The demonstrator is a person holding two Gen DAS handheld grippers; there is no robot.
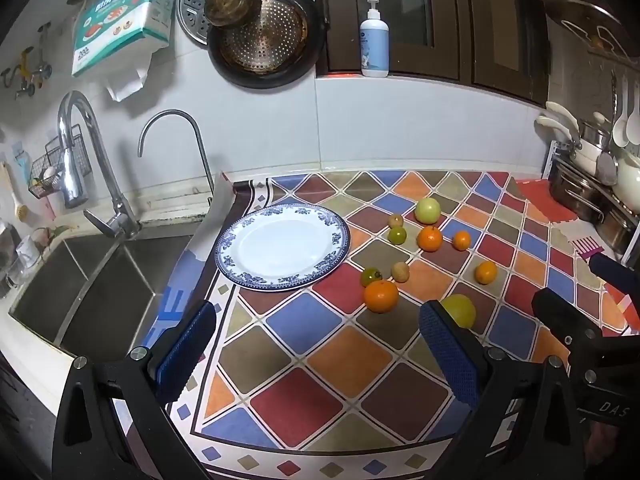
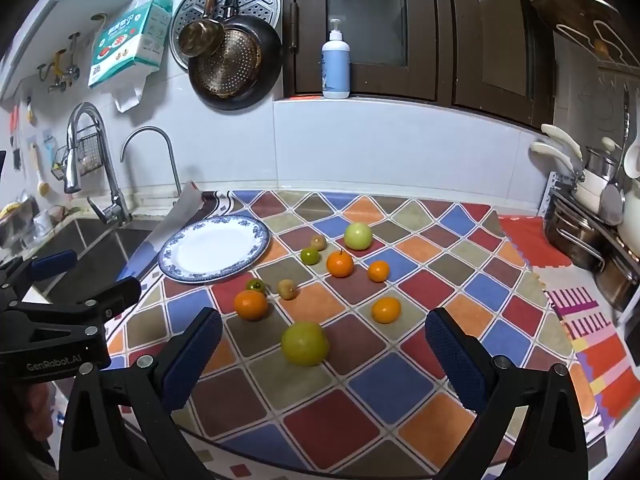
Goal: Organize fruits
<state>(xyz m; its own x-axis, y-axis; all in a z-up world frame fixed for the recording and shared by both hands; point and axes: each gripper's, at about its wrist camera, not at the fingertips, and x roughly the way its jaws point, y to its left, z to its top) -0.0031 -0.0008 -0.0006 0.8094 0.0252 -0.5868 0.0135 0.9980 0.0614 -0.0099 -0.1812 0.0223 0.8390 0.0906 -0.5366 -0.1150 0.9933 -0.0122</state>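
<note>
**Nine fruits loose on the patterned counter, plate bare, both claws spread**

The left gripper point(image 1: 318, 344) hangs over the near part of the counter mat point(image 1: 344, 360) with its fingers wide apart and nothing between them. The right gripper point(image 2: 324, 350) is likewise spread and holds nothing; in its view the large yellow-green fruit point(image 2: 305, 343) lies on the mat between the two blue pads point(image 2: 192, 356), touching neither.

The white plate point(image 2: 176, 258) with a blue floral rim sits flat at about 10 o'clock from that fruit, close to the mat's left edge and the sink point(image 2: 100, 240) beyond it. Nothing lies on it.

The fruits are all roundish, so none shows a clear long axis. From the large yellow-green one: a big orange point(image 2: 251, 305) at 10 o'clock with a small green fruit point(image 2: 255, 285) touching its far side; a small tan fruit point(image 2: 287, 289) at 12; a small orange point(image 2: 386, 309) at 2. Further back, a stemmed orange point(image 2: 340, 264) with its stalk upward, a small orange point(image 2: 378, 271) just to its right, a small green fruit point(image 2: 309, 256) to its left, a small tan fruit point(image 2: 318, 242) behind that, and a pale green apple point(image 2: 358, 236) at the far end.

Bare mat stretches from the fruits to the back wall and right towards the pot rack point(image 2: 580, 236). The near rim of the counter curves just under both grippers.
</note>
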